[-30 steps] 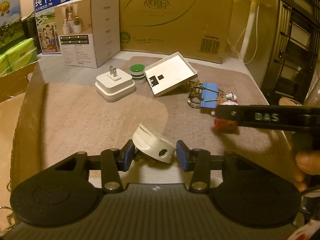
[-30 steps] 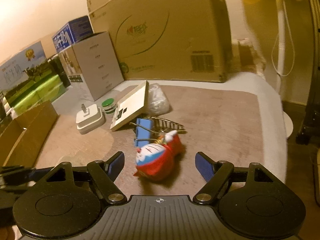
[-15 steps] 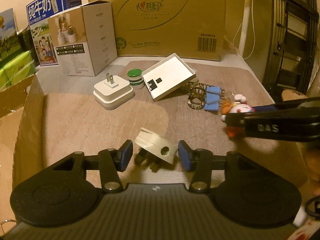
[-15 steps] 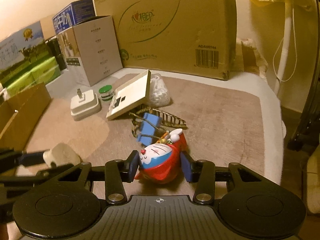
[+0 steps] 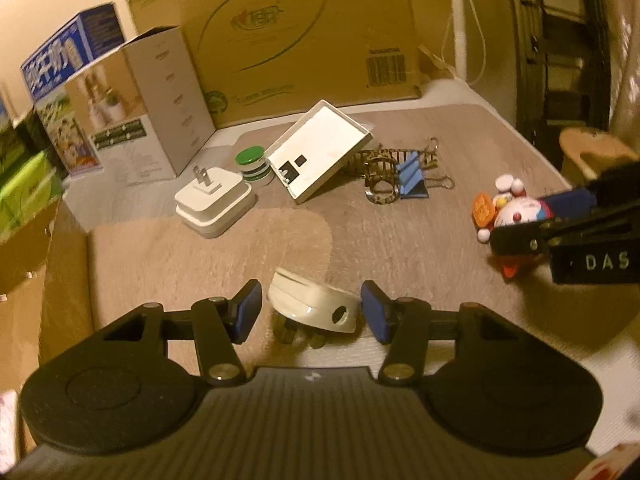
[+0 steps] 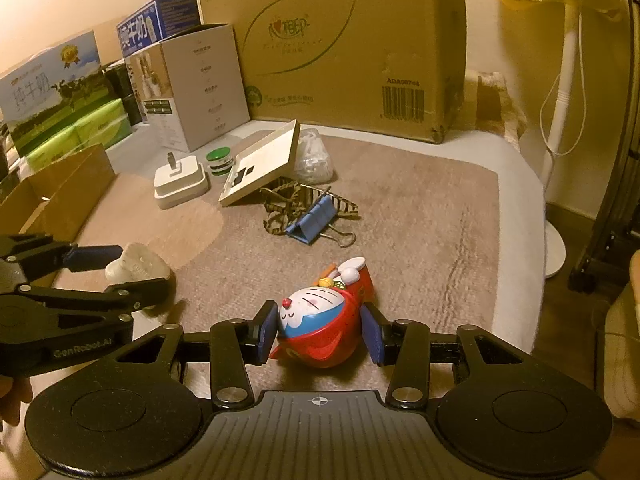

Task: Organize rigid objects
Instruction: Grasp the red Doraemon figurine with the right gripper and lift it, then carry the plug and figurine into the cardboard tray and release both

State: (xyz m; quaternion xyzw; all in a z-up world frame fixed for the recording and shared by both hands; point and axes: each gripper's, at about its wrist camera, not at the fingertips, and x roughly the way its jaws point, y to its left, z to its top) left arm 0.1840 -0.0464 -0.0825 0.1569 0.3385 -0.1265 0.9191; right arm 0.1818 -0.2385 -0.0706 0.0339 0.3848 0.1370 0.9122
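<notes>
A white three-pin plug [image 5: 312,306] rests on the brown mat between the jaws of my left gripper [image 5: 311,314]. Those jaws are opening, and a gap shows beside the left pad. The right wrist view has the same plug [image 6: 138,264] and left gripper [image 6: 136,270] at its left edge. My right gripper [image 6: 320,334] is shut on a red and blue cat figurine [image 6: 316,316] lying on its back, a blue pad pressed on each side. In the left wrist view the figurine [image 5: 508,210] and right gripper [image 5: 532,220] sit at the right.
Mid-mat lie a white charger [image 5: 214,204], a green-capped stack [image 5: 251,164], a tilted white tray [image 5: 320,152], a striped ribbon [image 5: 380,168] and a blue binder clip [image 5: 412,176]. A large cardboard box [image 5: 300,32] and a white carton [image 5: 160,100] stand behind. A fan pole [image 6: 560,120] rises right.
The left jaws have widened off the plug, and that view has rolled. The right jaws went from wide apart to closed on the figurine and shifted slightly.
</notes>
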